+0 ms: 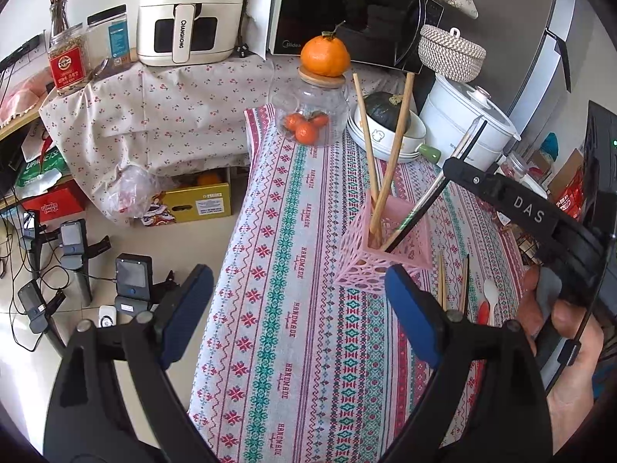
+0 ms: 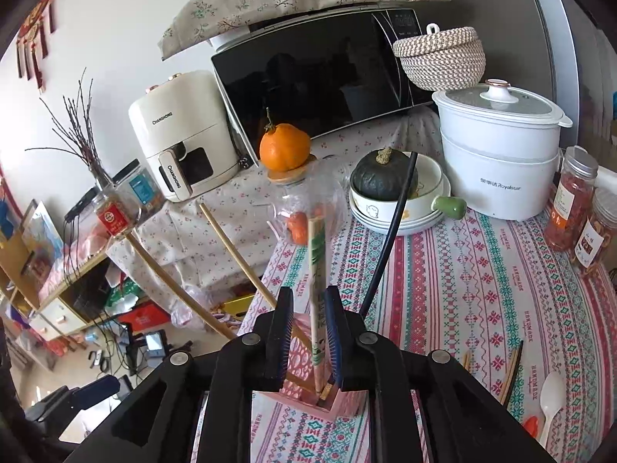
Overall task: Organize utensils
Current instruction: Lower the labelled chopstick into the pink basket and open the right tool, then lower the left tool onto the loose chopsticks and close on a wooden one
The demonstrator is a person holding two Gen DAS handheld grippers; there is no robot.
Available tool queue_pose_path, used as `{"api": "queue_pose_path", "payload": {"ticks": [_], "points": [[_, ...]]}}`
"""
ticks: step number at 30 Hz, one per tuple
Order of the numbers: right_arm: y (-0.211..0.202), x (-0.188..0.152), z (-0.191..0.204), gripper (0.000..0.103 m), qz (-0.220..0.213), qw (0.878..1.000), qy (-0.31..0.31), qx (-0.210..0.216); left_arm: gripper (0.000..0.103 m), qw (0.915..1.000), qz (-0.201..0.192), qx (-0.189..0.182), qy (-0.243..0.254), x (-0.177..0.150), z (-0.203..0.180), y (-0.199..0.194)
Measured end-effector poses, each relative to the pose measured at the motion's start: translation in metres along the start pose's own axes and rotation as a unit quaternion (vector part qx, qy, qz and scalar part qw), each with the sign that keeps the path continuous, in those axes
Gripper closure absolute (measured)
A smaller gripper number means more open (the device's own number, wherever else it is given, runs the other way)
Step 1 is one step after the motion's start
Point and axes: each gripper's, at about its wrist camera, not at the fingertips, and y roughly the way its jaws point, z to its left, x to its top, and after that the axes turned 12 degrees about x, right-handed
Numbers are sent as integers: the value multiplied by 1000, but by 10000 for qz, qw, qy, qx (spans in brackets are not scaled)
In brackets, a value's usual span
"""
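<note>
Here the table point(image 1: 308, 308) carries a white steamer pot point(image 2: 497, 154), a bowl point(image 2: 401, 200) holding a dark squash point(image 2: 380, 177), a glass jar point(image 1: 308, 115) with small oranges inside, and the pink lattice holder point(image 1: 385, 254) containing two wooden chopsticks point(image 1: 389, 162) and a black one. The right hand-held gripper point(image 2: 308, 332) grasps a patterned chopstick point(image 2: 317, 270) standing in the holder; the left hand-held gripper point(image 1: 297, 308) hangs released, just beside it.

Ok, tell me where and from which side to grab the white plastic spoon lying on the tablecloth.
Take the white plastic spoon by its narrow handle, coming straight down from above with the tongs across it. It lies flat on the patterned tablecloth, bowl towards the white steamer pot. The loose wooden chopsticks lie on its left, so the right side looks freer.
</note>
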Motion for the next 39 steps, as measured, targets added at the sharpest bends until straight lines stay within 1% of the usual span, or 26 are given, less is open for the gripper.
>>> {"api": "queue_pose_path", "payload": {"ticks": [2,4,6,8,11,17,24,29,31,33,35,37,39], "points": [[-9,3,-1,52,-29,10000,13,-70,13,10000,-8,1,16,0,-2,-1],[-17,6,-2,48,-1,9999,15,-111,12,10000,-22,4,59,-1,-5,-2],[-25,7,-4,44,81,9998,14,-182,9,9999,-38,8,107,-3,-8,-4],[-36,7,-7,36,134,9996,26,-241,7,9998,-73,47,161,-5,-12,-7],[-53,3,-14,28,216,9993,60,-302,5,9994,-127,69,302,-8,-19,-10],[-87,-12,-33,19,380,9973,5,-621,4,9984,-118,23,554,-16,-35,-12],[-118,-33,-69,17,582,9940,212,-896,4,9955,-55,39,942,-30,-58,-10],[-131,-50,-97,16,652,9917,410,-1030,4,9924,14,99,1225,-42,-77,-5],[-132,-59,-110,15,693,9904,497,-1085,4,9913,120,77,1312,-47,-84,0],[-130,-68,-122,15,827,9866,599,-1272,4,9889,336,-35,1444,-52,-93,6],[-125,-75,-133,15,1096,9788,792,-1542,4,9866,472,-131,1556,-56,-101,10],[-124,-80,-140,15,1292,9760,906,-1503,4,9855,523,-119,1612,-59,-109,13],[-123,-80,-144,15,1439,9746,873,-1478,4,9832,604,-109,1720,-61,-119,16]]}}
